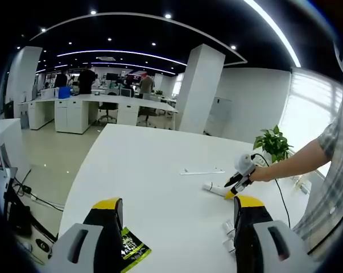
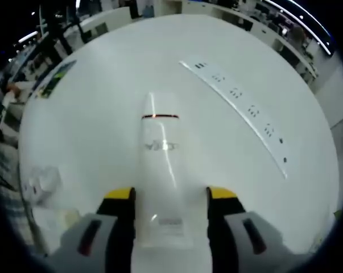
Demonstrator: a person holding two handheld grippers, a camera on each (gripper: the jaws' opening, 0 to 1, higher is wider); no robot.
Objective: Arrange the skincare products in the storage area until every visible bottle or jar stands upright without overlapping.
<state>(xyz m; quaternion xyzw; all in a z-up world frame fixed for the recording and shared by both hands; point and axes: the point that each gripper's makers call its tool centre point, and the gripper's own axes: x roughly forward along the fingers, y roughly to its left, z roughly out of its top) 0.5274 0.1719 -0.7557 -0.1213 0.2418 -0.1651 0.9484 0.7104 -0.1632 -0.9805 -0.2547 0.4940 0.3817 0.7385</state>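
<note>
The right tool (image 2: 170, 199) sits with its jaws on either side of a white tube (image 2: 160, 159) that lies flat on the white table (image 2: 103, 74), its cap end with a thin red band pointing away along the jaws; the jaws look closed against the tube's sides, so I judge it clamped, low on the body near the crimped end. In the left gripper view the same right tool (image 1: 232, 187) shows at the end of the person's outstretched arm, on the tube (image 1: 214, 189) lying on the table (image 1: 143, 165), near a potted plant (image 1: 273, 143). The left tool (image 1: 177, 219) hovers well back with its jaws wide apart and nothing between them; a green and black leaflet (image 1: 131, 247) lies by its left jaw. A long white ruler-like strip (image 2: 239, 94) lies on the table just to the right of the tube, apart from it. The step in hand appears to be standing the tube up. To do it well, keep the squeeze firm but light, since a soft tube will probably buckle, lift it clear, rotate it to vertical, and set it on its flat cap. Keep it off the strip, and release only once it stands steady.
</note>
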